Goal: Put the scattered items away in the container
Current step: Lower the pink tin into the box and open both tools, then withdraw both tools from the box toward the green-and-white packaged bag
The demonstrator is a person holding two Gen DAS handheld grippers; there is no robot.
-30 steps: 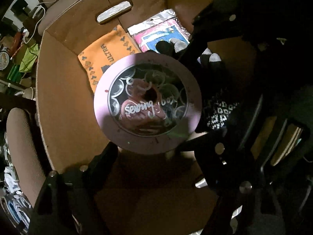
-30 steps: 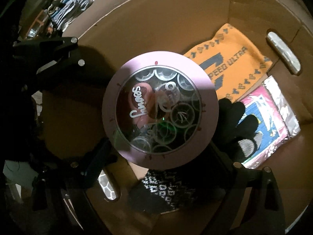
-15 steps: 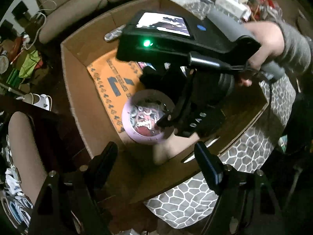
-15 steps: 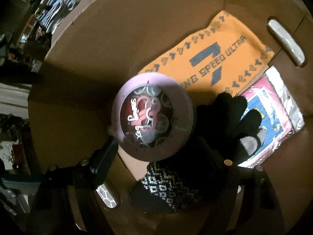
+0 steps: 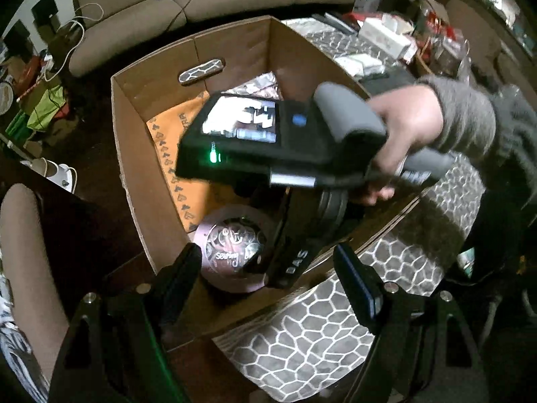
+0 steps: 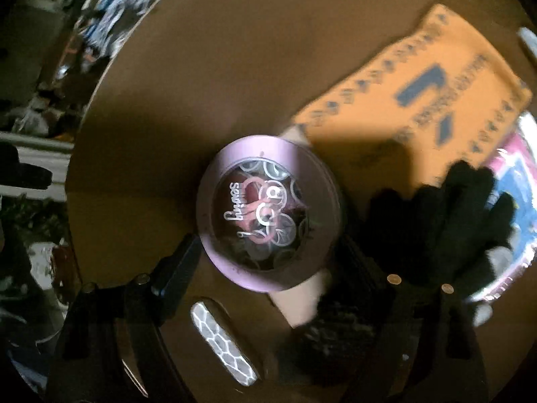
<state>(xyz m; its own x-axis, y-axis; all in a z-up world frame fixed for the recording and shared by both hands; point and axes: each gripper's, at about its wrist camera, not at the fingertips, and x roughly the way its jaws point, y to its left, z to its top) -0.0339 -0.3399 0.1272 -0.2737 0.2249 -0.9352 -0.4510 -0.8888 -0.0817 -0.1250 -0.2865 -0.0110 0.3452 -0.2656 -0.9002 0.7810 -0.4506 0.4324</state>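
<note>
A round pink sewing box [image 5: 231, 252] [image 6: 270, 215] with a clear lid lies on the floor of an open cardboard box [image 5: 134, 154] [image 6: 208, 77]. An orange cloth [image 5: 174, 154] [image 6: 419, 100], a pink and blue packet [image 6: 517, 201] and black gloves [image 6: 443, 221] lie in there too. My left gripper [image 5: 268, 282] is open and empty, raised above the near box wall. My right gripper [image 6: 268, 268] is open over the sewing box, apart from it; its body [image 5: 268, 141] shows in the left wrist view, reaching into the box.
The cardboard box stands on a grey honeycomb-patterned cloth [image 5: 319, 329]. A brown sofa [image 5: 167, 3] is behind it, clutter on the table at the back right [image 5: 386, 37], and a chair arm [image 5: 27, 252] at the left.
The left gripper let go of the sewing box and drew back up and out of the cardboard box. The right gripper rose too; the sewing box now rests on the box floor.
</note>
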